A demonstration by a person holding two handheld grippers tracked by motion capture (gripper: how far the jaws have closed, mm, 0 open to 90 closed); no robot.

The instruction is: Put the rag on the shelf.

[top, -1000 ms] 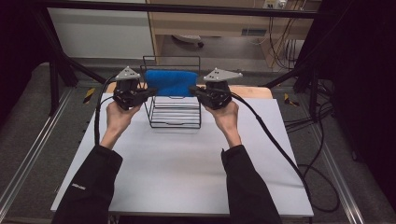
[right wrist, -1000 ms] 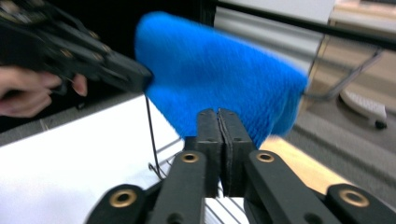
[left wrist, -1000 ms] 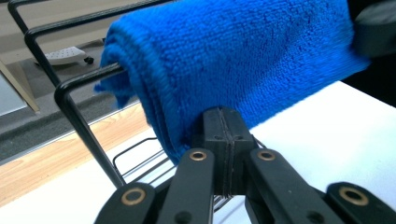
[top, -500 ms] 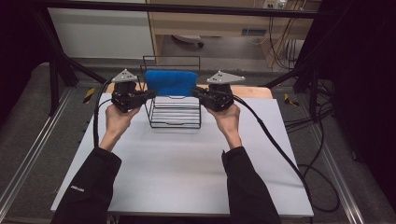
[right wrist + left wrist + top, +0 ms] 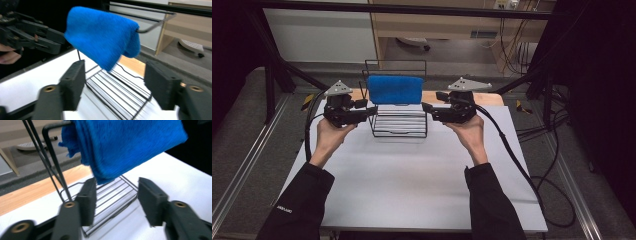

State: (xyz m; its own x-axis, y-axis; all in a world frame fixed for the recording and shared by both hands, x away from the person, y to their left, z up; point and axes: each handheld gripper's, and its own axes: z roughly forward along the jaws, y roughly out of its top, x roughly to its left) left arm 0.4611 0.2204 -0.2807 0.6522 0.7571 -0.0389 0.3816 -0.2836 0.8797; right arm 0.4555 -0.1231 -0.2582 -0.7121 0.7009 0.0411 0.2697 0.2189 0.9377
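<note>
Blue cloth [image 5: 395, 89] hangs folded over the top bar of the black wire rack [image 5: 398, 122] (mid-table). The left gripper [image 5: 371, 110] sits just left of the rack, the right gripper [image 5: 428, 107] just right; both have just been opening, nothing between their jaws.

Towel: blue cloth [image 5: 102, 35] draped over the top bar of a black wire rack [image 5: 120, 87].
Right gripper [image 5: 117, 82]: jaws just opening, nothing between them.
Left gripper [image 5: 53, 41]: beyond, beside the cloth.
Table [image 5: 27, 85]: white.
</note>
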